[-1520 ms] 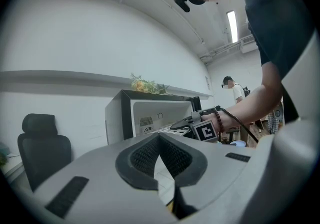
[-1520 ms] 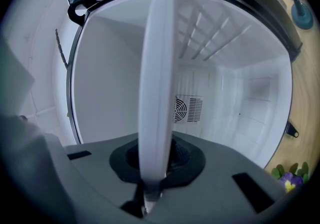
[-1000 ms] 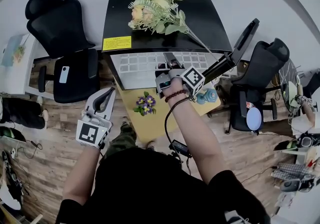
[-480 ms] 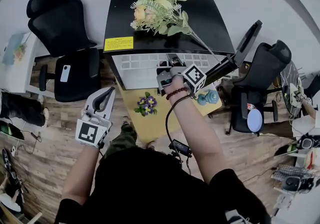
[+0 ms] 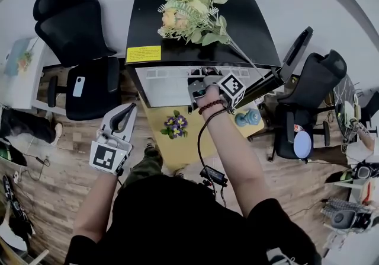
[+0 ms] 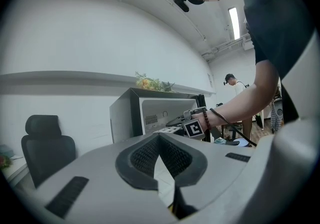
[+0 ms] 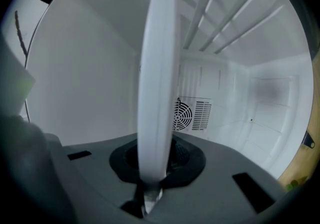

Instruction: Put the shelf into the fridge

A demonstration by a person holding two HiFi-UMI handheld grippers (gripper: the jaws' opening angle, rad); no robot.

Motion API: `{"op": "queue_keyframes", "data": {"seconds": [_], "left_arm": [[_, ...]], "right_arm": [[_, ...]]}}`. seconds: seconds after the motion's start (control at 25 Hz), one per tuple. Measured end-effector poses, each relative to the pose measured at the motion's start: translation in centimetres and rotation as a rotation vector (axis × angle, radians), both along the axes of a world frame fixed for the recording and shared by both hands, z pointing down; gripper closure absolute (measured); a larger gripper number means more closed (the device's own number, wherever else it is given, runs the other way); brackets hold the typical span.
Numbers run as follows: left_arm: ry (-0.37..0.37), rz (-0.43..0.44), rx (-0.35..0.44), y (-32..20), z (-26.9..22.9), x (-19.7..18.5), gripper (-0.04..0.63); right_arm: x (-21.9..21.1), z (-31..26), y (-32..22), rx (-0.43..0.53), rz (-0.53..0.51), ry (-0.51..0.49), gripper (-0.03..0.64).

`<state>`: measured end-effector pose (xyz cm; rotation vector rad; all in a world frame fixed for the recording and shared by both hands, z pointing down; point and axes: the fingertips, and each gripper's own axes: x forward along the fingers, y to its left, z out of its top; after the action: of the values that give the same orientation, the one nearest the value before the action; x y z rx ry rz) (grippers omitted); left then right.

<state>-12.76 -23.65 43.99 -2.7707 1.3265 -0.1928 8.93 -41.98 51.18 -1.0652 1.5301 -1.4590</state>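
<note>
A wooden floor (image 5: 65, 157) and a pale wall frame a black fridge (image 5: 254, 26) with its door (image 5: 289, 59) swung open to the right; a bunch of flowers (image 5: 189, 6) lies on top and a black chair (image 5: 77, 38) stands to the left. The white slatted shelf (image 7: 157, 67) is already partly inside the cavity. The right gripper (image 7: 154, 164) pinches its front rim edge-on, with the jaws pressed on either side of it. The left gripper (image 5: 121, 120) hangs well apart, low at the person's side, its jaws together on nothing. The shelf looks light and stiff, with a smooth rim that could pivot in a single pinch, so a hold near the middle of the front edge seems best for keeping it level. Only the right gripper view shows the fridge's white inside: the shelf's bars reaching inward and a fan grille (image 7: 192, 114) on the back wall. The head view alone shows the door and how far the arm has reached. The left gripper view gives a side-on look at the open fridge.
</note>
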Motion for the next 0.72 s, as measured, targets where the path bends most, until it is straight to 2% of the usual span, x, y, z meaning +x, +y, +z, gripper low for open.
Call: {"op": "queue_keyframes", "data": {"seconds": [0.64,0.72], "left_arm": [[0.005,0.021,0.009,-0.7,-1.0,-0.1,0.577],[0.004,0.033,0.011,-1.2,-1.4,0.5,0.577]], "right_arm": [[-0.1,-0.4,-0.3,-0.011,-0.014,0.009,0.572],[-0.5,-0.9,0.8,-0.019,-0.041,0.028,0.541]]}}
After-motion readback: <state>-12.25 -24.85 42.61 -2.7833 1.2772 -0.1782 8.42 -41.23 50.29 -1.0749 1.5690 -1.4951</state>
